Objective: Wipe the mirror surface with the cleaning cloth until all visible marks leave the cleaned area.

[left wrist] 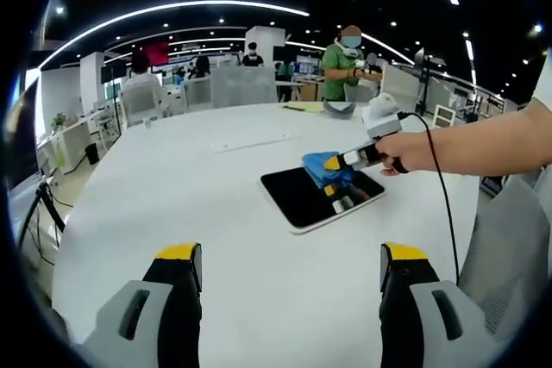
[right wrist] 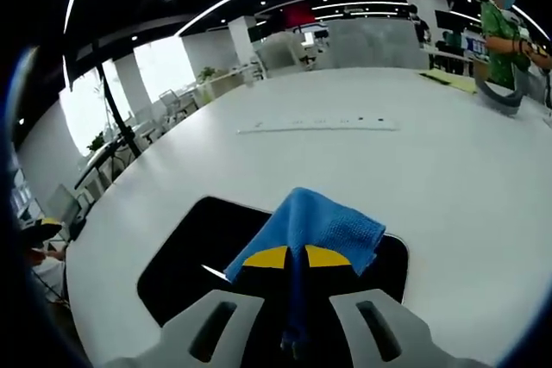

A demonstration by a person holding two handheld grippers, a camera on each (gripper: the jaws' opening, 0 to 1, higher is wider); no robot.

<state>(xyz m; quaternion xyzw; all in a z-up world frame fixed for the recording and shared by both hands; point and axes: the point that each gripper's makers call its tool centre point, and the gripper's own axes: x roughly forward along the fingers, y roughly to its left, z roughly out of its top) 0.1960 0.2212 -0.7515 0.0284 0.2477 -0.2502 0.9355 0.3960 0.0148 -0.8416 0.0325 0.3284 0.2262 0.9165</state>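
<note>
Our right gripper (right wrist: 296, 258) has its fingers pinched on the blue cleaning cloth (right wrist: 310, 228), pressing it on the dark mirror (right wrist: 185, 252) (lying flat on the white desk (right wrist: 285, 161)). Our left gripper (left wrist: 291, 256) hovers near the desk's edge, fingers spread apart and holding nothing.

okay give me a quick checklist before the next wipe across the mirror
1. Cloth clamped in right gripper: ok.
2. Cloth resting on mirror: ok.
3. Mirror flat on table, all inside the edge: ok.
4. Left gripper open and off the mirror: ok.
5. Marks left on the glass: cannot tell, too dark.
6. Cable off the mirror: ok.
</note>
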